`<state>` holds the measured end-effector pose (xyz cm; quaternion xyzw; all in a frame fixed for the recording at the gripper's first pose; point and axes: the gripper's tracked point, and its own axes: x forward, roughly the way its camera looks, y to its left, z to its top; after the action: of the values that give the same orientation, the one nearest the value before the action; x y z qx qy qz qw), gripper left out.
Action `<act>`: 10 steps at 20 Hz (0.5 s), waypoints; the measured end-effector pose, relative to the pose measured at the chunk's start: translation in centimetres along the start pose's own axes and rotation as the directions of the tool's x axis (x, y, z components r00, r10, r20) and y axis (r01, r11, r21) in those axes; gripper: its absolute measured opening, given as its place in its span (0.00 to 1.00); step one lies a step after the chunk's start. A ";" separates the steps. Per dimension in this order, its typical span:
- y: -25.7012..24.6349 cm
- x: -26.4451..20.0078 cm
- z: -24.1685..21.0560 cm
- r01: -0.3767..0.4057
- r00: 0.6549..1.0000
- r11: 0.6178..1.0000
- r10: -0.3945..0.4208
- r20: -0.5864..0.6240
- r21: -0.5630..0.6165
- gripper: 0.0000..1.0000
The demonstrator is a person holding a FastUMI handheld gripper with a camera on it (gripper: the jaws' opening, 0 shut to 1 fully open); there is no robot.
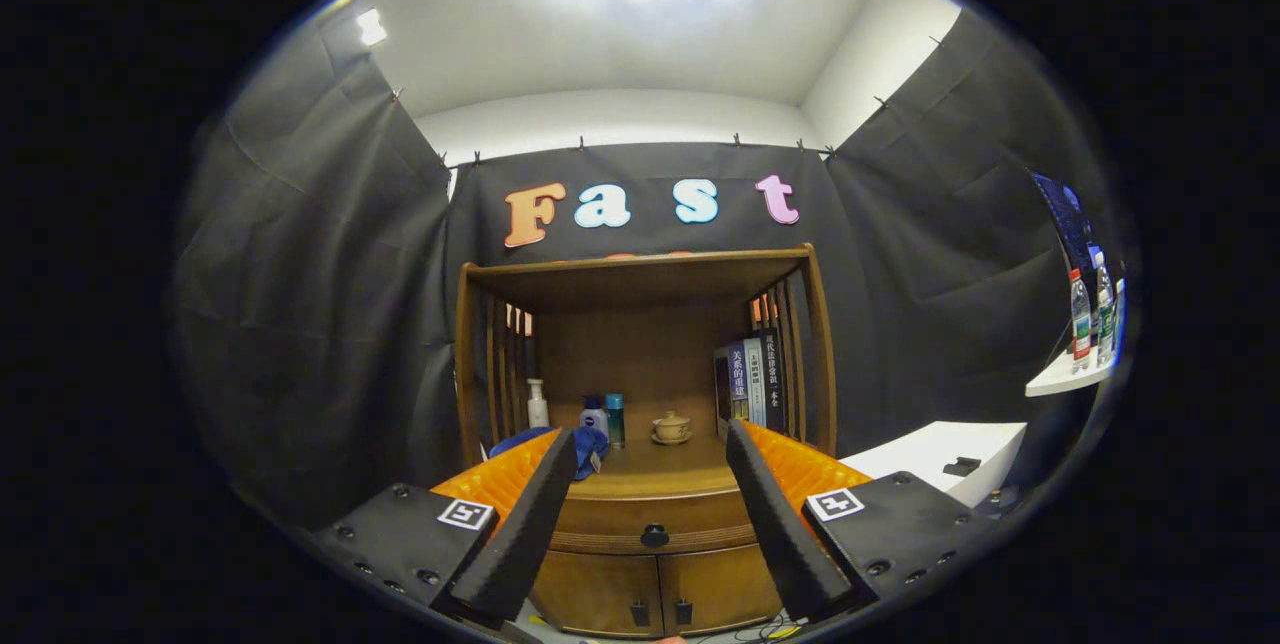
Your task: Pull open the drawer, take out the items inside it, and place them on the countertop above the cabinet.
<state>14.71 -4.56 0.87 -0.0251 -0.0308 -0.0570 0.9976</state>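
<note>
- Ahead of my fingers, beyond the tips: cabinet, its drawer closed, dark knob at the drawer's front middle.
- Gripper spread wide, nothing between the pads; I'm well short of the knob.
- Countertop above the drawer, left side: white pump bottle near the back-left corner, blue cloth at the left front edge.
- Back middle: small white bottle and teal can, just beside each other.
- Lidded cup on a saucer, centre-right.
- Books upright against the right slats.
- Two lower doors under the drawer, shut.
- Right of the cabinet: white table; water bottles on a white shelf.
</note>
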 end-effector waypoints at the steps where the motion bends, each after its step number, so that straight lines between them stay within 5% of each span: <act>1: -0.2 1.9 -1.4 0.011 1.000 1.000 -0.011 -0.013 -0.013 0.98; 10: 1.0 13.0 -15.2 0.032 0.991 0.995 -0.043 -0.124 -0.091 0.98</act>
<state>28.57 -5.86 -13.49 -0.0654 0.0342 -0.0784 0.9942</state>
